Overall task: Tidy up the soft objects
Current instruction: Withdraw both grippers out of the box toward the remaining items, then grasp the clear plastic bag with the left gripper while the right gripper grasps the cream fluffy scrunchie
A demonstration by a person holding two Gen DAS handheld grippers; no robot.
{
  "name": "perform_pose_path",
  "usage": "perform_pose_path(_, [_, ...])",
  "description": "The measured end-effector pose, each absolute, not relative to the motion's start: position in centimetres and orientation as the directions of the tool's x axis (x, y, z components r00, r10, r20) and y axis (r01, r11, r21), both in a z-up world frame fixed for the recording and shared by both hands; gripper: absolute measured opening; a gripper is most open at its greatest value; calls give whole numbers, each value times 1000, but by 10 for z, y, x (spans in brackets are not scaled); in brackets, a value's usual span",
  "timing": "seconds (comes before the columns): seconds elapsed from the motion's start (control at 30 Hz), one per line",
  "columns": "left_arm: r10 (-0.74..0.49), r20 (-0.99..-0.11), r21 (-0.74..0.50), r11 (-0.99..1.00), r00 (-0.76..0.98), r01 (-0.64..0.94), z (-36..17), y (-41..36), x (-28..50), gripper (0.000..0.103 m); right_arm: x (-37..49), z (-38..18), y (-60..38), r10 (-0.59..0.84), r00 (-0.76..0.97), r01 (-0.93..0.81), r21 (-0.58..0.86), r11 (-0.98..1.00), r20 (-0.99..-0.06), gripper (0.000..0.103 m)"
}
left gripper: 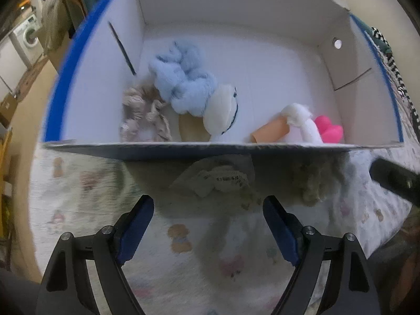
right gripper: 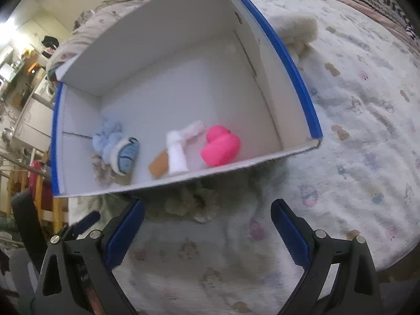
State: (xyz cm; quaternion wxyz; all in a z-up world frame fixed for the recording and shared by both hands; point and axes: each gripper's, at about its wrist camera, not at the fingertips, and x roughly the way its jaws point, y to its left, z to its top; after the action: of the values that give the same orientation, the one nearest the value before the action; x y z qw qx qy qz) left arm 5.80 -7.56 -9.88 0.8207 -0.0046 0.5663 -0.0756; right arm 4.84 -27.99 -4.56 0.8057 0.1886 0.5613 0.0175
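The soft things we are sorting are split by the white cardboard box point(left gripper: 236, 26) with blue outer walls. Inside it, against the near wall, lie a beige scrunchie point(left gripper: 141, 115), a fluffy light-blue plush piece point(left gripper: 181, 81), a cream and blue slipper-like item point(left gripper: 223, 113), a tan tube point(left gripper: 267, 132), a white sock point(left gripper: 302, 123) and a pink rubber duck point(left gripper: 329, 130). Outside the box, just below that near wall on the patterned bedspread point(left gripper: 183, 262), sit a lacy beige cloth point(left gripper: 220, 178) and, to its right, a fuzzy beige tuft point(left gripper: 312, 186); a third fuzzy beige piece point(right gripper: 299, 31) lies beside the box's blue side wall.

Our left gripper point(left gripper: 208, 211) hangs open and empty just short of the lacy cloth. Our right gripper point(right gripper: 207, 216) is likewise open and empty, with the fuzzy tuft point(right gripper: 189, 202) ahead of its fingertips.

We judge the main risks to be these. The pieces lie in the shadow under the box wall, so a finger coming in could strike the cardboard edge and shove the box. The bedspread is soft and loose, so closing too low could pinch it along with the cloth. Both grippers aim at neighbouring pieces, so they may collide. A thin lace edge could also slip out on the lift.
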Motion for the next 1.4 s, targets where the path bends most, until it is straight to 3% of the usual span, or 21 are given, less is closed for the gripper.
perform_pose_path(0.3, [-103,-941,-86,994,322,66,-126,-82,89,82,55,-66,-285,239,303,208,309,928,-923,103])
perform_pose_path(0.37, [-104,-939,-89,994,327,60,-126,-82,92,67,60,-71,-281,233,288,200,296,934,-929,103])
perform_pose_path(0.43, [-93,-953,-69,993,290,93,-130,-86,94,31,65,-77,-276,232,270,187,287,939,-934,103])
perform_pose_path(0.57, [-79,-958,-54,994,274,98,-127,-85,95,15,79,-90,-257,219,224,125,251,960,-950,103])
perform_pose_path(0.77, [-59,-958,-30,994,281,104,-118,-70,89,13,92,-108,-228,192,169,35,201,979,-967,101])
perform_pose_path(0.93, [-31,-952,-3,996,304,91,-108,-47,78,13,96,-115,-222,178,156,17,183,983,-972,73])
perform_pose_path(1.0, [-19,-948,9,996,317,87,-105,-41,66,13,95,-113,-222,162,164,3,164,986,-973,36])
perform_pose_path(1.03, [-19,-948,10,996,319,89,-103,-38,63,13,93,-112,-220,146,166,-11,147,989,-975,31])
perform_pose_path(1.1, [-12,-945,18,996,327,89,-100,-34,58,13,91,-108,-218,155,172,-22,154,988,-973,24])
perform_pose_path(1.4, [9,-932,40,996,363,77,-85,-18,37,13,65,-84,-198,179,220,-69,168,983,-959,24])
